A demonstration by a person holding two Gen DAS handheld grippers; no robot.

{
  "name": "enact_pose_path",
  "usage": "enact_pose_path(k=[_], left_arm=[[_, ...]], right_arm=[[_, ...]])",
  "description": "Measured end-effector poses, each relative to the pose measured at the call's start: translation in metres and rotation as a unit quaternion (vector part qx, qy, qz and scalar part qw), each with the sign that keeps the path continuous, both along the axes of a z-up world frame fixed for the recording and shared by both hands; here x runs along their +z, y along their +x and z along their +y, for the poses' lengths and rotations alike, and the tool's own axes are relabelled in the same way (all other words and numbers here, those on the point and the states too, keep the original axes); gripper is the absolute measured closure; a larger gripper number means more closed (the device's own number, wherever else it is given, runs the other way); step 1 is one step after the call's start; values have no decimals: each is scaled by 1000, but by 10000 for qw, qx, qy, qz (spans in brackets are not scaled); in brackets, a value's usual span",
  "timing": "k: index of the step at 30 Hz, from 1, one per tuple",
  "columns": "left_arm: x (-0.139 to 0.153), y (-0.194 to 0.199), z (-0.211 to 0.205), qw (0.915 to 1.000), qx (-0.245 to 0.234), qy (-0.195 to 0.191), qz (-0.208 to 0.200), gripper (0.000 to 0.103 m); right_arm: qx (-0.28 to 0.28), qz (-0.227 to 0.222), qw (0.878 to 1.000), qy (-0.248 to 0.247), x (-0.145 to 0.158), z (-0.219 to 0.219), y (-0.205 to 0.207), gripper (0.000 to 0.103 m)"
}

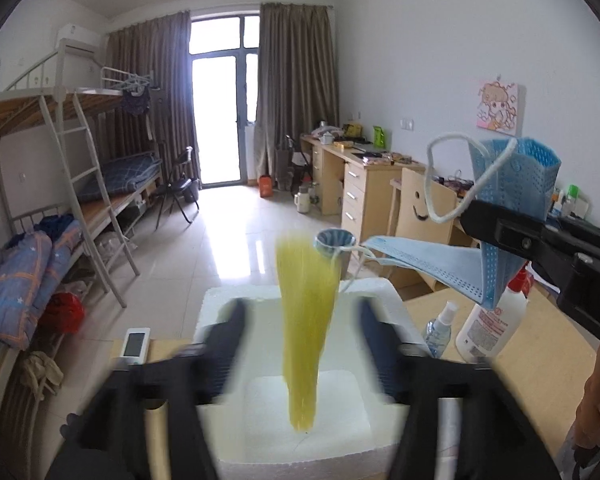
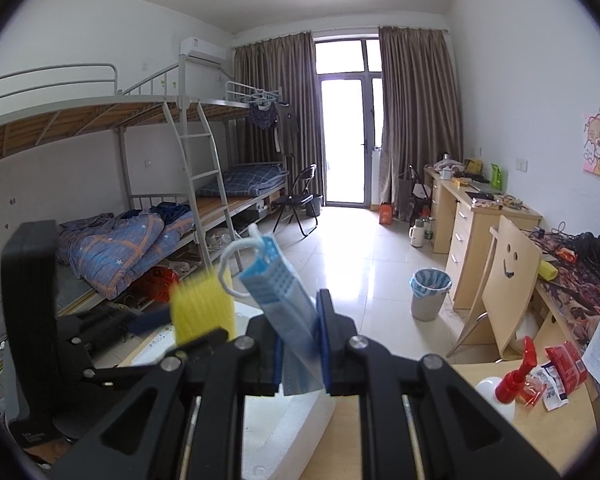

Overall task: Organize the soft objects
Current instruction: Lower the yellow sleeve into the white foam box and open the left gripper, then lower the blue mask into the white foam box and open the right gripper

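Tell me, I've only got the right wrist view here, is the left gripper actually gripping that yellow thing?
Observer: No. In the left wrist view the left gripper has its fingers wide apart. The yellow thing is a blurred vertical streak between them, touching neither.
Operator: What's underneath it?
Observer: An open white foam box. The streak's lower end shows over the box's floor.
Operator: And how is my mask sitting?
Observer: The right gripper pinches the blue face mask near its fold. One half stands up above the fingers, the other sticks out sideways below them, and a white ear loop curls free.
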State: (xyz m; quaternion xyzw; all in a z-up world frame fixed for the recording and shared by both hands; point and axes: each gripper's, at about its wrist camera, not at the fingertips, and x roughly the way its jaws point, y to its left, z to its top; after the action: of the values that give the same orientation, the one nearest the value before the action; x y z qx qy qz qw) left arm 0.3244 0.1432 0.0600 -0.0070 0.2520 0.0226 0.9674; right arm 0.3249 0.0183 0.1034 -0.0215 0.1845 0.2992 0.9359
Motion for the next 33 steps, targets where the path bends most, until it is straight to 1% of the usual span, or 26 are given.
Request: enact_pose_path(k=[1, 4, 6, 9, 11, 14, 20, 24, 28, 30, 32, 33], left_arm=[[0, -1, 1, 10000, 43, 5, -39, 8], [7, -7, 3, 9994, 221, 108, -252, 1], [11, -11, 4, 9987, 369, 147, -318, 1], [19, -19, 14, 9971, 586, 9, -481, 1], [26, -26, 21, 9946, 833, -30, -612, 1], [35, -37, 26, 9901, 1171, 141, -760, 1], [48, -55, 49, 9820, 1599, 55, -1005, 1], [48, -58, 57, 9795, 1714, 10, -1063, 1], [46, -57, 55, 9801, 1693, -7, -1040, 1], [44, -58, 54, 9806, 1672, 13, -1026, 1], [43, -59, 54, 9808, 1665, -2, -1014, 1], [43, -59, 53, 9810, 1657, -7, -1012, 1]], right_arm=[[-2, 4, 10000, -7, 0, 0, 1, 85], [-21, 7, 10000, 8, 0, -1, 1, 85], [22, 21, 10000, 21, 0, -1, 2, 85], [128, 62, 9999, 48, -3, 2, 3, 85], [206, 79, 9997, 60, -5, 6, 2, 85], [393, 99, 9991, 88, -8, 13, 1, 85], [745, 248, 9969, 42, -18, 28, 1, 85], [747, 345, 9966, 13, -24, 32, 5, 85], [740, 470, 9961, 18, -28, 34, 8, 84], [691, 434, 9967, -23, -27, 35, 8, 76], [698, 422, 9967, -29, -27, 36, 5, 55], [730, 435, 9964, -1, -26, 36, 4, 50]])
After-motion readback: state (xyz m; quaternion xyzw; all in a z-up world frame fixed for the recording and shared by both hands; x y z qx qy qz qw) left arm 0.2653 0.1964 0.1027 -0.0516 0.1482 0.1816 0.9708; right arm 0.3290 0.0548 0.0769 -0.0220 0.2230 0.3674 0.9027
